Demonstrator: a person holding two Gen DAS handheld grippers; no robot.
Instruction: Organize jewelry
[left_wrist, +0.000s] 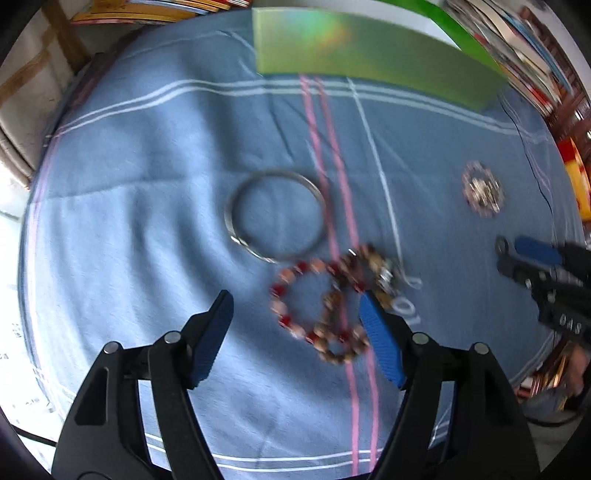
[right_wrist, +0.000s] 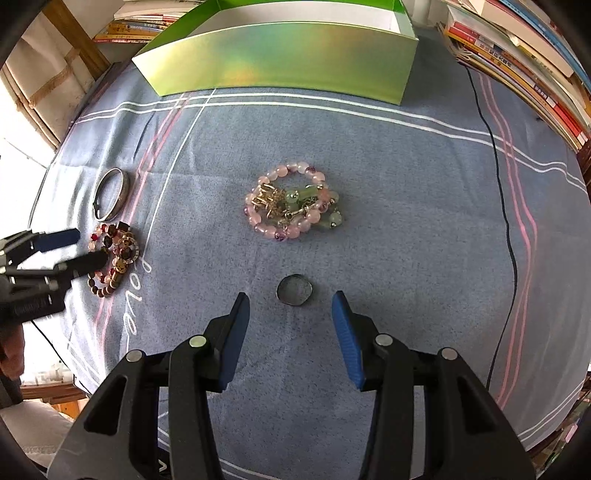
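left gripper: spread wide, hovering at the red bead bracelets
right gripper: wide too, holding nothing
bracelets: probably light, floppy, rolly; pinch across one strand

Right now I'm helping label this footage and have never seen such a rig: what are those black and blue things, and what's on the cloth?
They are two hand-held grippers, each with blue-padded fingers and its own camera looking along them.

One picture looks from the left gripper, open over a red beaded bracelet, near a silver bangle.

The other looks from the right gripper, open, holding nothing, above a small round disc. Beyond lie pink bead bracelets and a green box on the blue cloth.
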